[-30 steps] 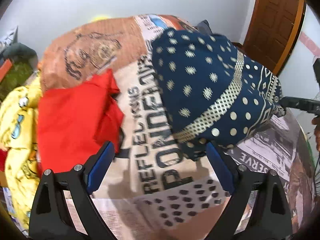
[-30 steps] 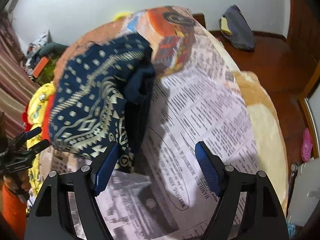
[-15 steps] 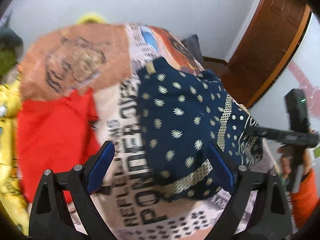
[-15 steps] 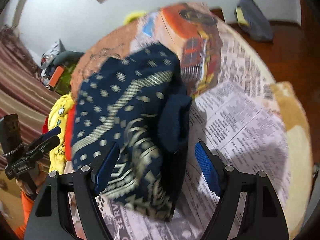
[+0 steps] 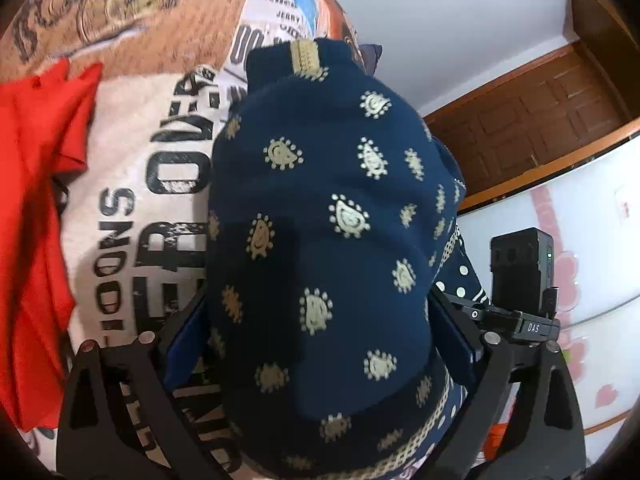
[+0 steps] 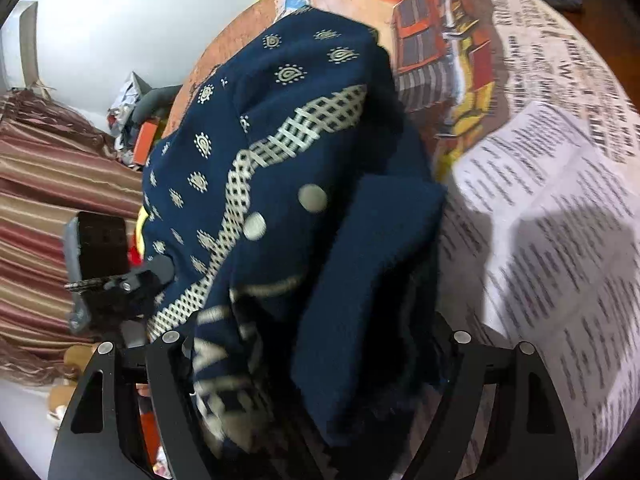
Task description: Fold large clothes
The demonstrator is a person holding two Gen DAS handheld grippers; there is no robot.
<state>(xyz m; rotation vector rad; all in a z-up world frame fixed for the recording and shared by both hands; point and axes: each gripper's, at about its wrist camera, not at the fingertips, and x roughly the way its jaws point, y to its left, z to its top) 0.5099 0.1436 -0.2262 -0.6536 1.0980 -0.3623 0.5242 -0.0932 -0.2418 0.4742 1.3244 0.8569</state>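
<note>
White walls and a brown panelled door (image 5: 560, 120) close the left wrist view behind a bed cover (image 5: 132, 200) printed like newspaper with large black lettering. On it lies the navy patterned garment (image 5: 320, 240), bundled, its long axis running from 6 to 12 o'clock, with a cream-banded end pointing to 12. A red garment (image 5: 32, 200) lies at 9 o'clock, just beside the bundle and apart from it. The left gripper (image 5: 316, 344) straddles the near end of the navy bundle; its jaws are opening, the cloth lies between them, and whether the blue pads (image 5: 184, 340) press on it cannot be told. The right gripper (image 5: 520, 320) shows at 3 o'clock against the bundle's side. In the right wrist view the same cover (image 6: 560, 200) fills the 3 o'clock side and a striped curtain (image 6: 60, 184) hangs at 9 o'clock. The garment (image 6: 304, 184) runs from 6 toward 11 o'clock, with a plain navy flap draped at centre. The right gripper (image 6: 316, 360) has cloth heaped between its opening jaws; contact is hidden. The left gripper (image 6: 120, 280) sits at 8 o'clock against the garment's edge.
</note>
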